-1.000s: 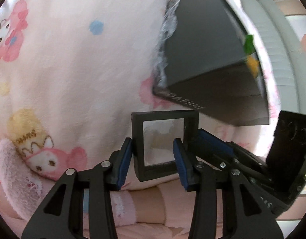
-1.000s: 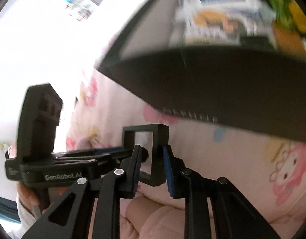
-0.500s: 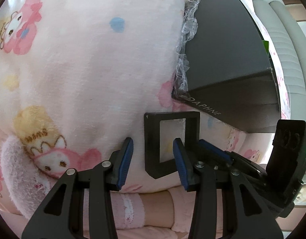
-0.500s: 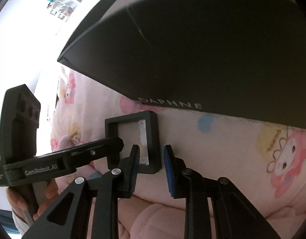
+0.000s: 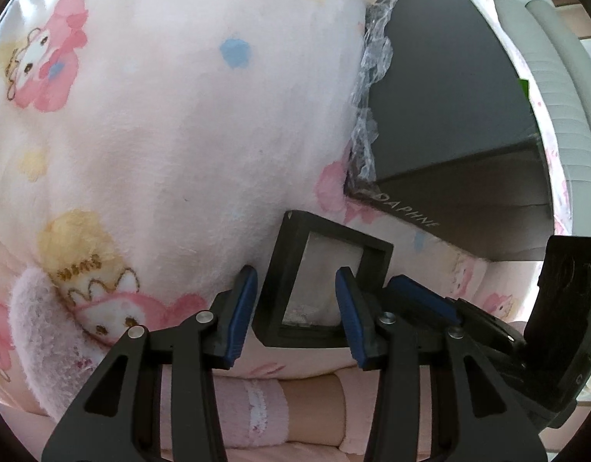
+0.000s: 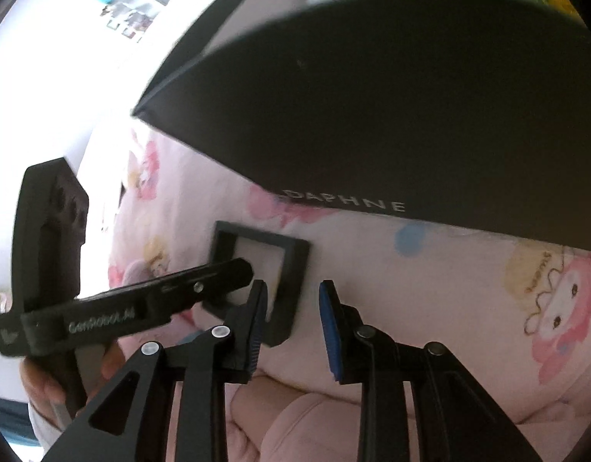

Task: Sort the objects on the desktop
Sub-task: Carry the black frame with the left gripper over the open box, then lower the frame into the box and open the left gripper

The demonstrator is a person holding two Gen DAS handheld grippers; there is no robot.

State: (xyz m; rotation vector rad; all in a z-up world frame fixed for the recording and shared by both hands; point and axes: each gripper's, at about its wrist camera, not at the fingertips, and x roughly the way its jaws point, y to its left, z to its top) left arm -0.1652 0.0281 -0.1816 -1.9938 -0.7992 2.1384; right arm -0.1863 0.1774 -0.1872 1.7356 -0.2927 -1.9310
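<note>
A small black square frame (image 5: 284, 269) with a clear window lies on the pink cartoon blanket (image 5: 179, 134), just in front of a big black box (image 5: 449, 115) marked DAPHNE. My left gripper (image 5: 295, 310) straddles the frame, its jaws opening, and the blue pads do not press on it. In the right wrist view the frame (image 6: 297, 265) lies partly between the jaws of my right gripper (image 6: 291, 308). Those jaws are opening too, clear of the frame's edge. The left gripper's arm (image 6: 141, 308) covers the frame's near left corner there. The black box (image 6: 372, 115) fills the top.
Crinkled clear plastic (image 5: 368, 77) hangs along the box's left side. A grey ribbed cushion (image 5: 557, 77) runs behind the box at the right. A pink cuffed limb (image 5: 256, 404) lies below the blanket's near edge. A hand (image 6: 37, 381) grips the left tool's handle.
The frame, held upright between the left pads and by its edge in the right pads, now lies on the blanket. Both pairs of jaws have widened and let go.
</note>
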